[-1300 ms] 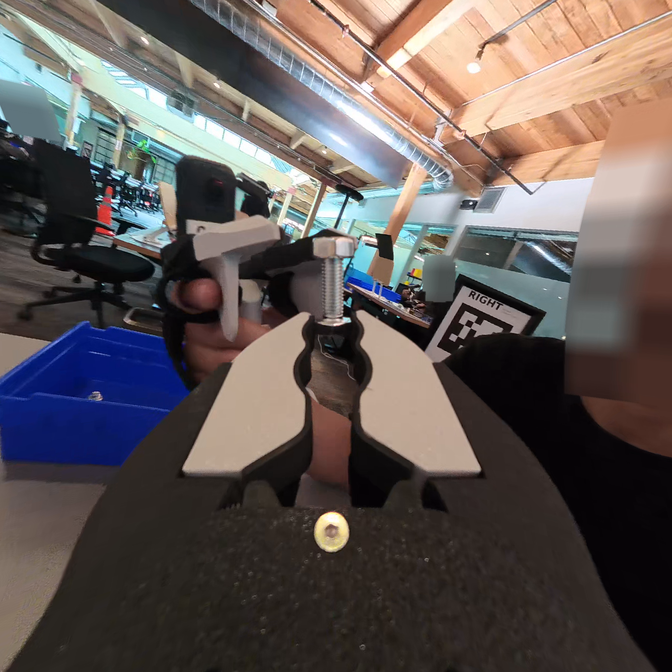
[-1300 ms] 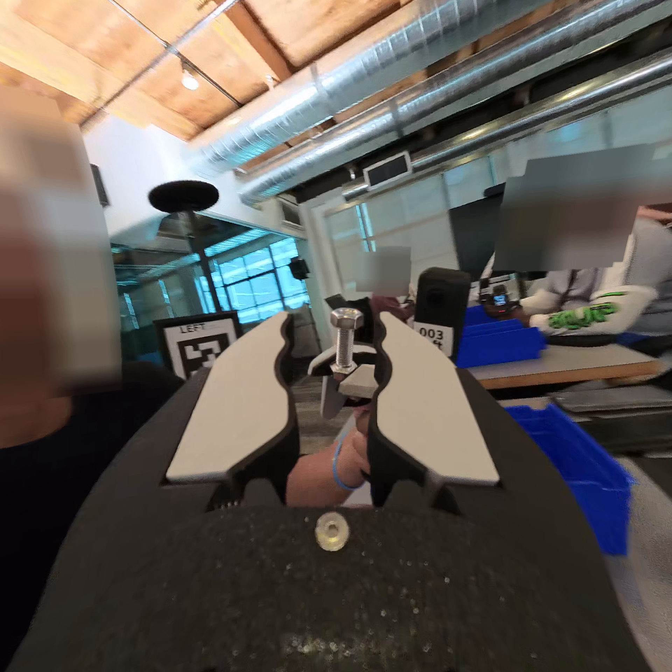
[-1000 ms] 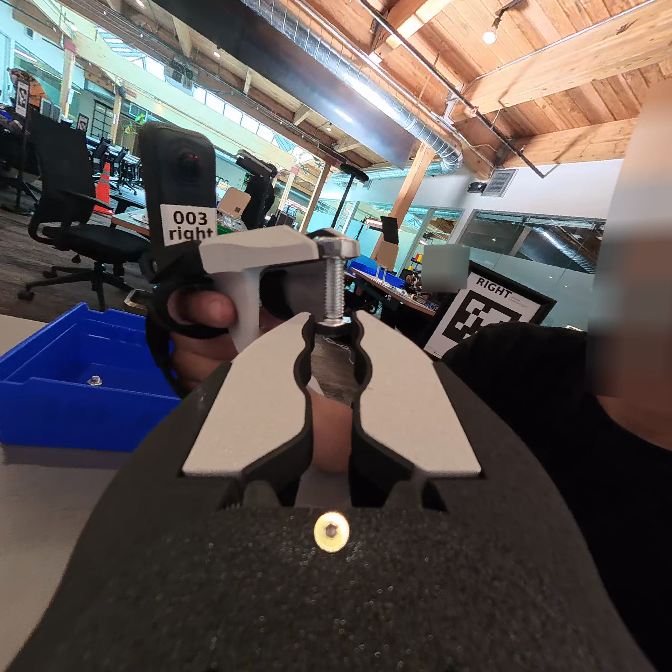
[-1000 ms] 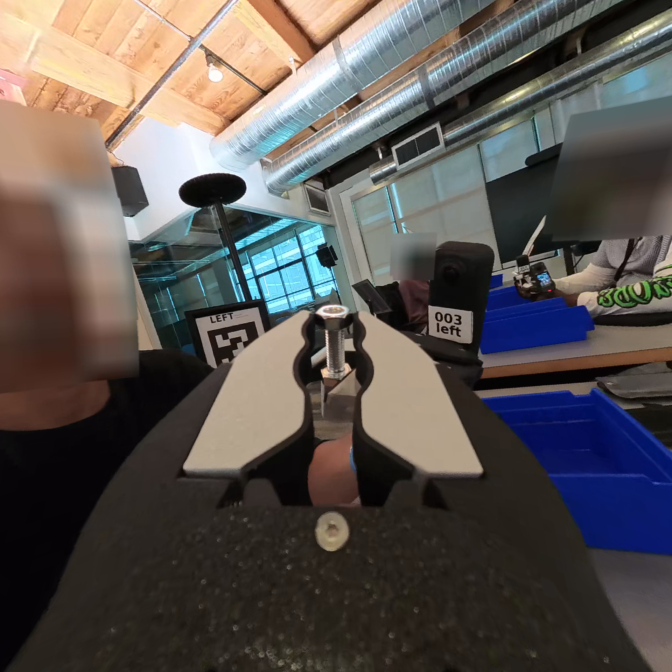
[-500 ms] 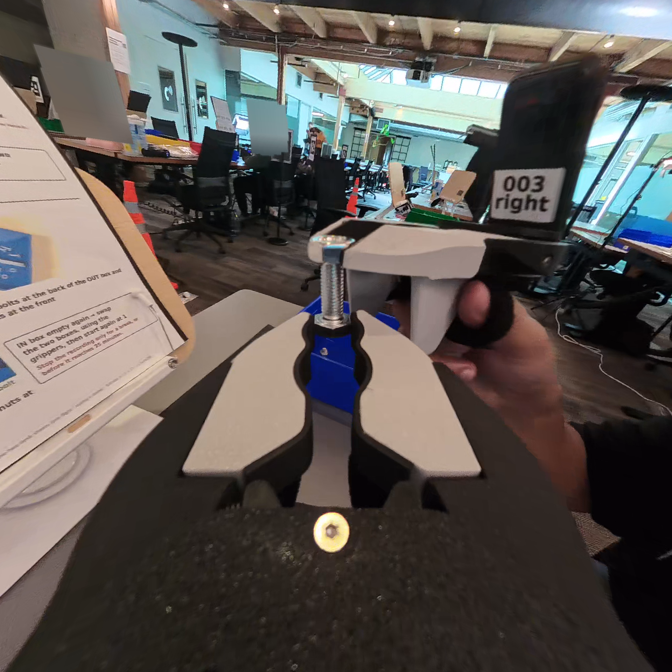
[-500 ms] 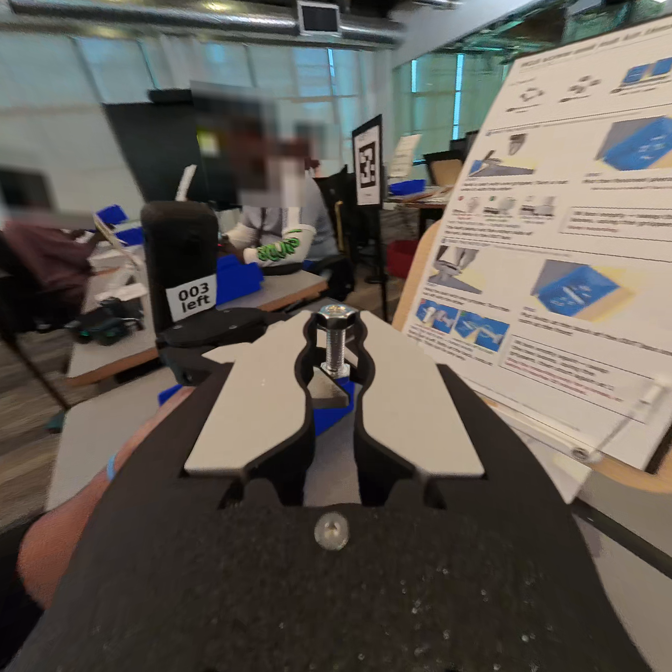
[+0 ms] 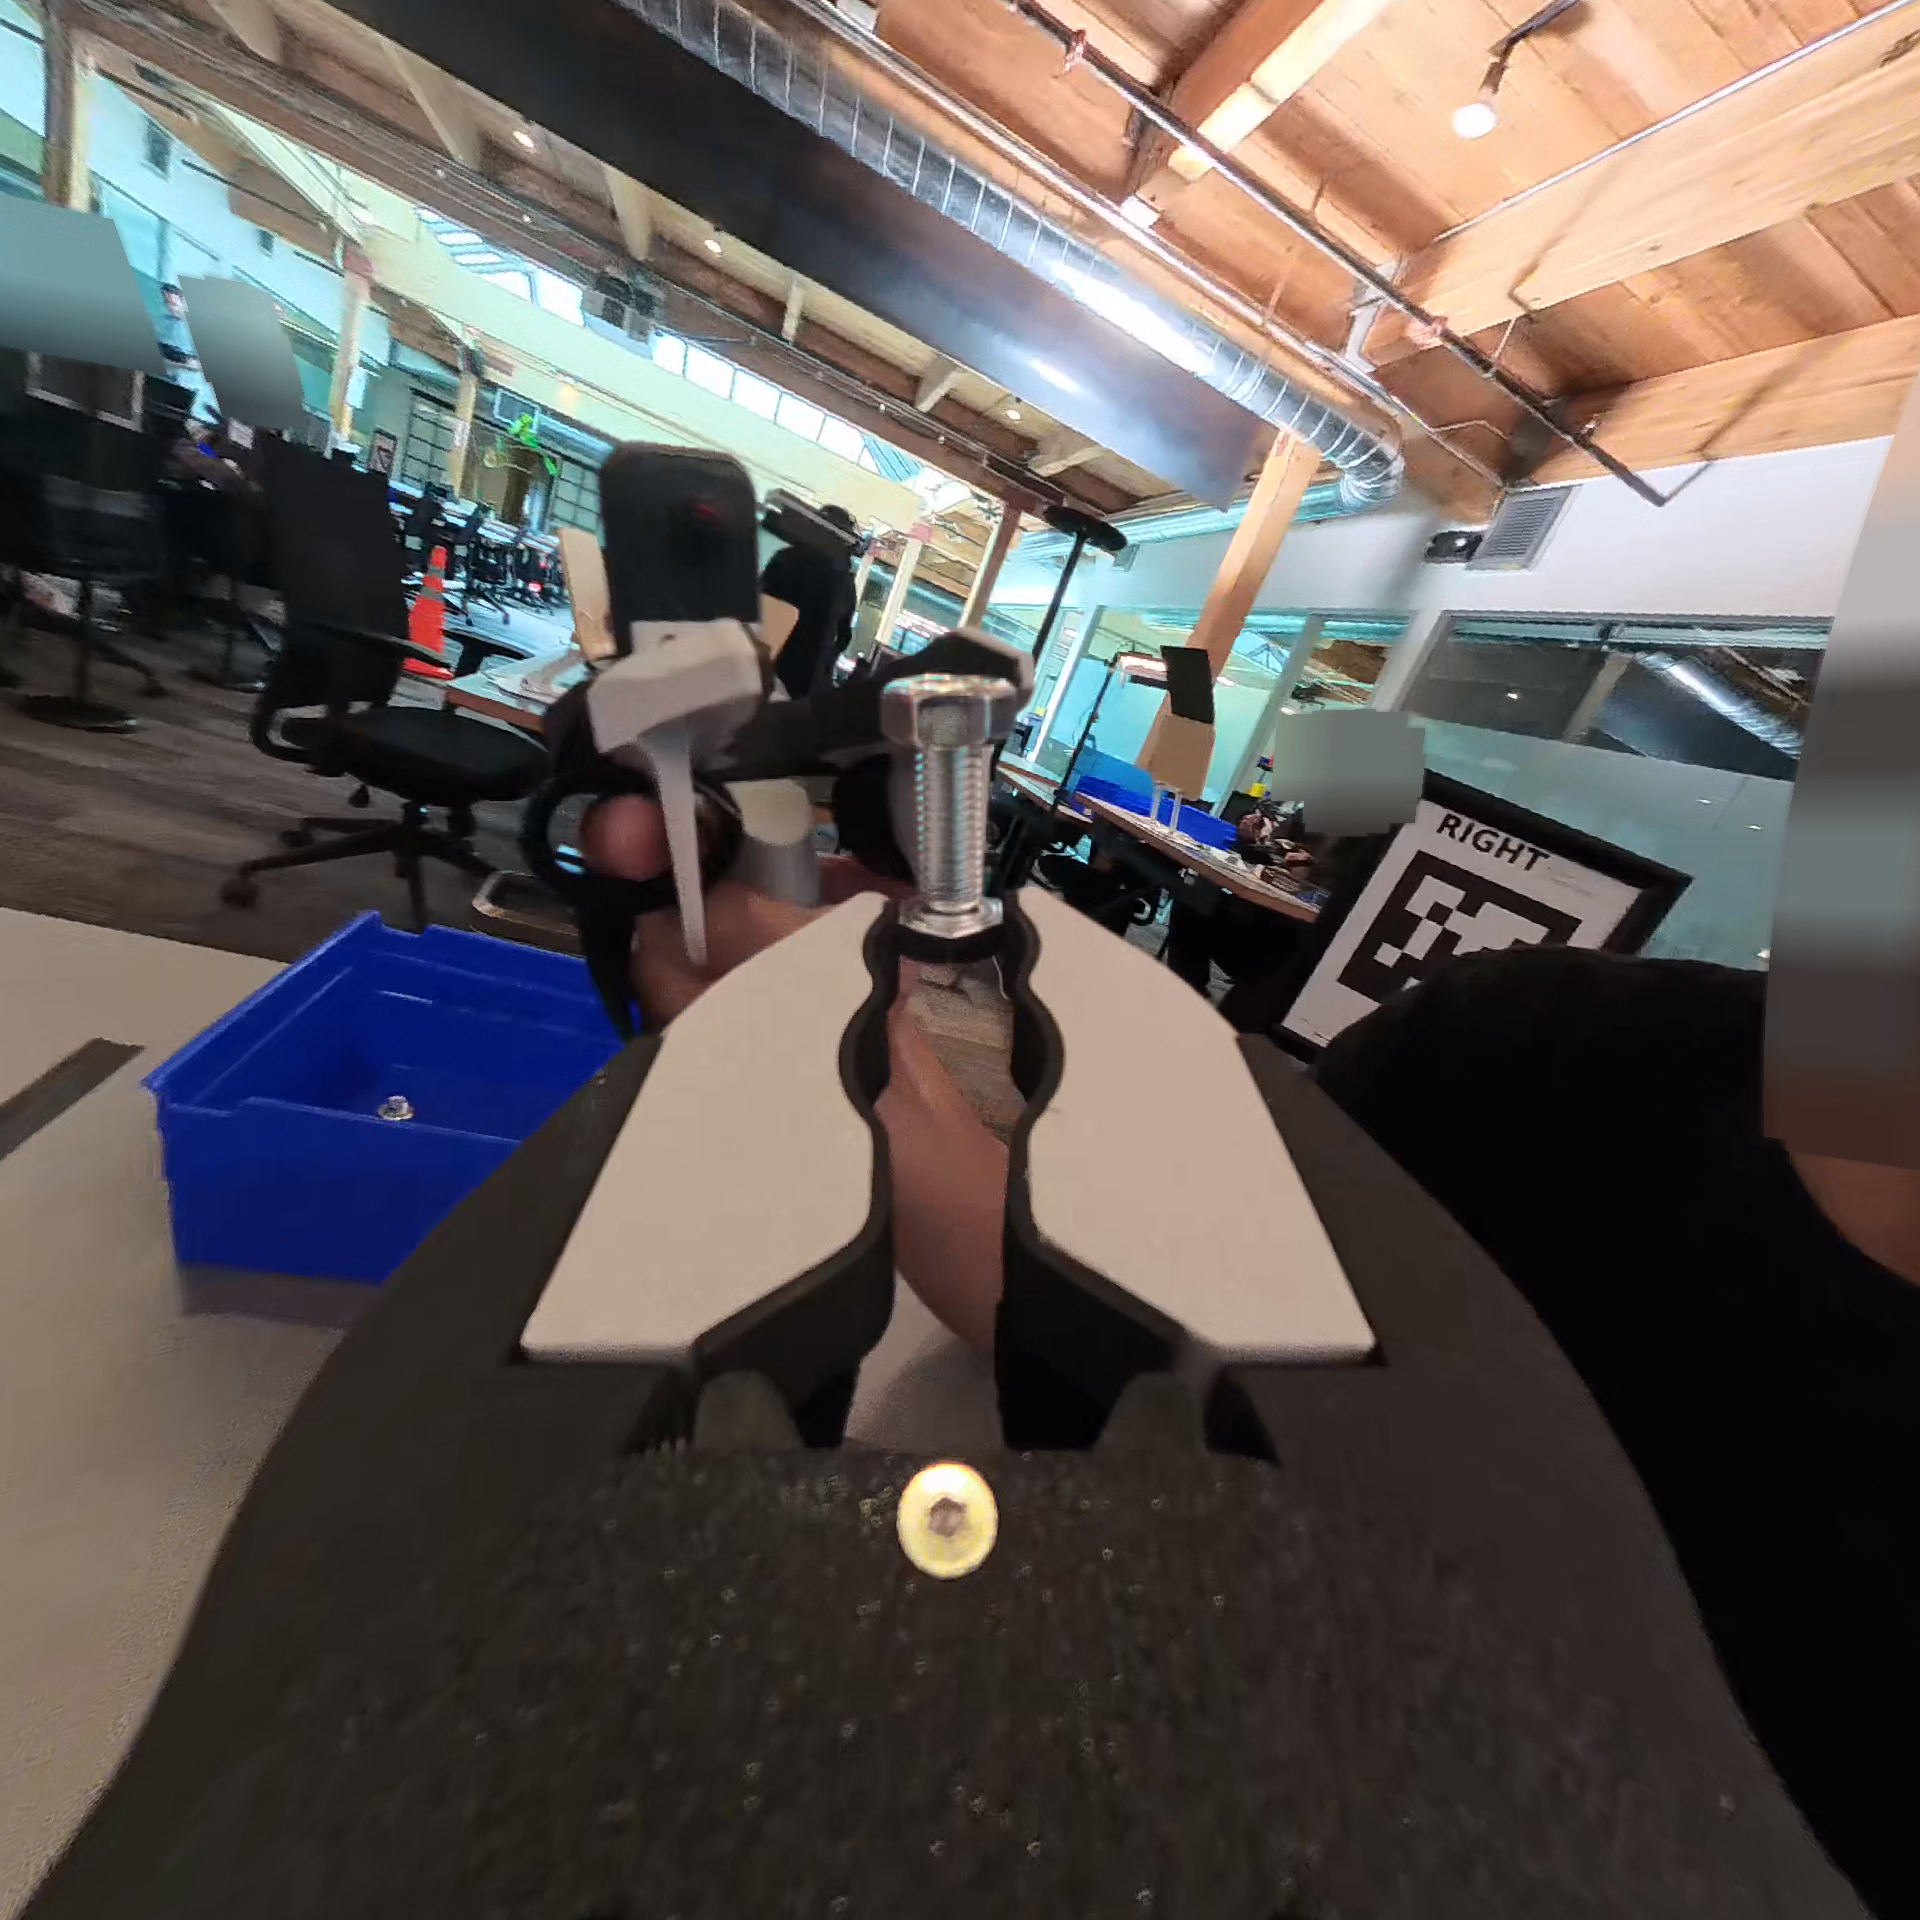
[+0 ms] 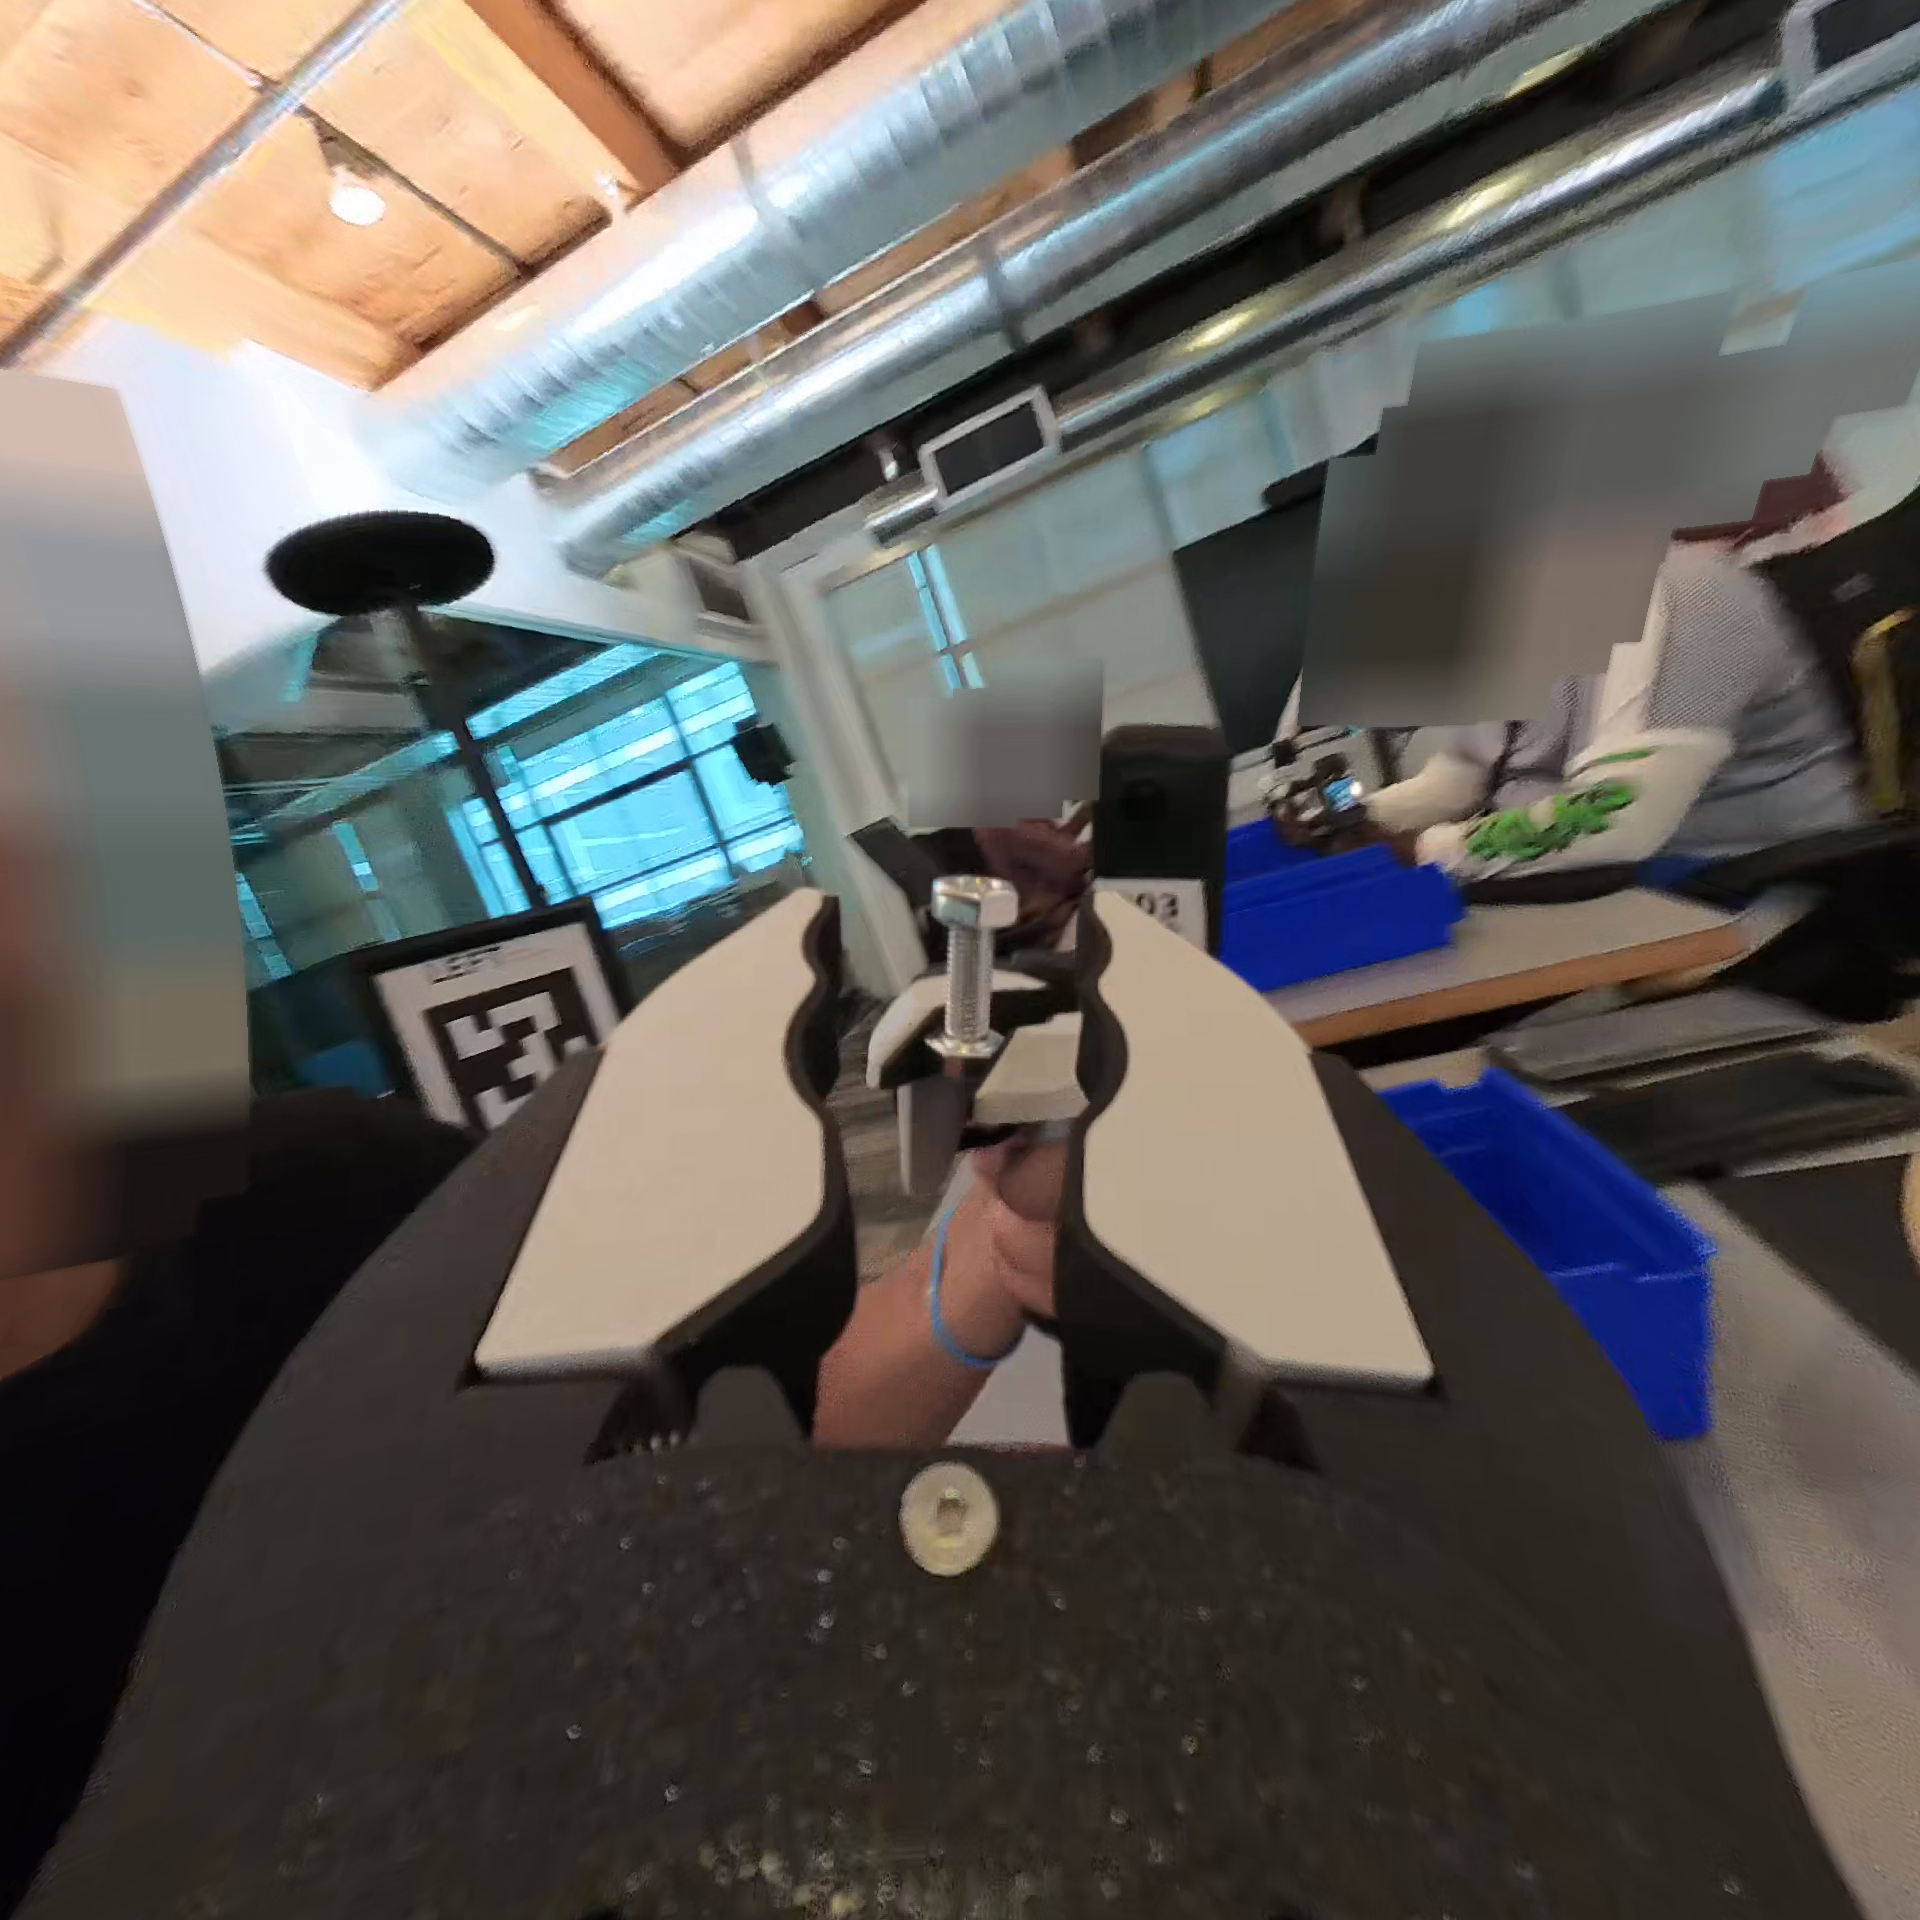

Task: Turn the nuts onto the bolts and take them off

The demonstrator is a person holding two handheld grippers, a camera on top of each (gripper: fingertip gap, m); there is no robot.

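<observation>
A silver bolt [image 7: 943, 821] stands upright with a nut [image 7: 950, 918] on the low end of its thread. My left gripper [image 7: 948, 925] is shut on the nut. In the right wrist view the bolt [image 8: 966, 982] has its head between the tips of my right gripper [image 8: 956, 909]. That gripper's jaws stand apart and do not touch the head. The left gripper [image 8: 961, 1051] shows beyond, clamped on the nut [image 8: 962, 1042]. In the left wrist view the right gripper's fingers [image 7: 675, 696] sit behind the bolt head.
A blue bin [image 7: 312, 1101] with one nut [image 7: 395, 1109] stands on the grey table to the left. Another blue bin [image 8: 1558, 1236] shows in the right wrist view. The person's black-clad torso [image 7: 1610, 1247] and a marker board [image 7: 1475, 925] are close behind. Other people sit at a far table.
Both grippers swung round with the bolt and back to about where they were 1.0 s ago. The right gripper has opened and let go of the bolt head.
</observation>
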